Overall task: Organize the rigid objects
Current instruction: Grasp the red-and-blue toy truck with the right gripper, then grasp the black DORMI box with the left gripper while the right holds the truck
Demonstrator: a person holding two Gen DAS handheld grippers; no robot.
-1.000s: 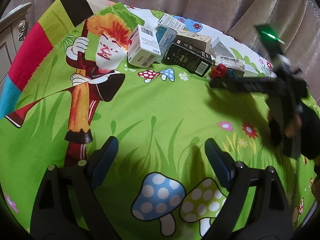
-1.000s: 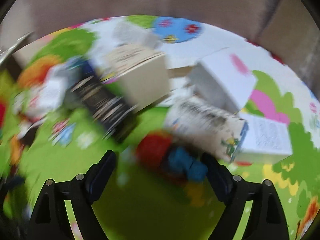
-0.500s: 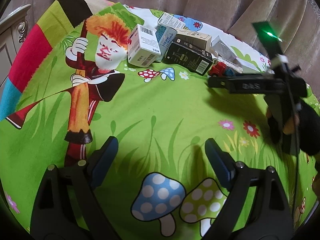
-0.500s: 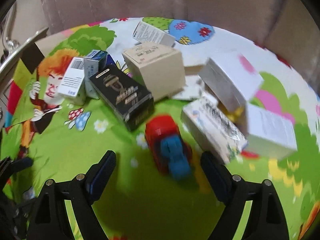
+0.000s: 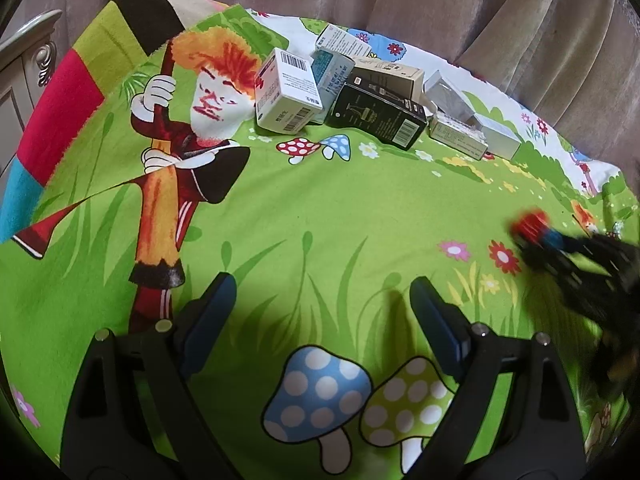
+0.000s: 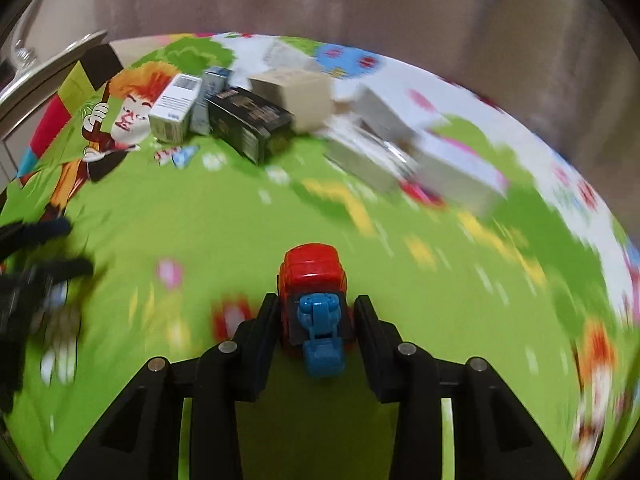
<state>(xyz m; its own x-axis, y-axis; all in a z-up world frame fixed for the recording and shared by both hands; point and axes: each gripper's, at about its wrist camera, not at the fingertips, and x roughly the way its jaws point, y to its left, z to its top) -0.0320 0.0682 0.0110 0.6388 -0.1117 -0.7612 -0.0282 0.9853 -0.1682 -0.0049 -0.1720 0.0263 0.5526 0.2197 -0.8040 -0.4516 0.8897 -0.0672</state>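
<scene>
Right wrist view: your right gripper [image 6: 316, 320] is closing its jaws around the red-and-blue toy truck [image 6: 314, 304], at 6 o'clock, above the green cloth [image 6: 240, 220]. Boxes [image 6: 248, 120] cluster at 11 o'clock. Your left gripper [image 5: 320, 308] stays spread, empty.

A grey-brown curtain [image 5: 400, 4] hangs behind the cartoon-print cloth [image 5: 320, 216]; carved pale furniture [image 5: 24, 64] stands left.

Cartoon-print blanket [image 5: 328, 216] (boxes [image 5: 374, 114] clustered)
</scene>
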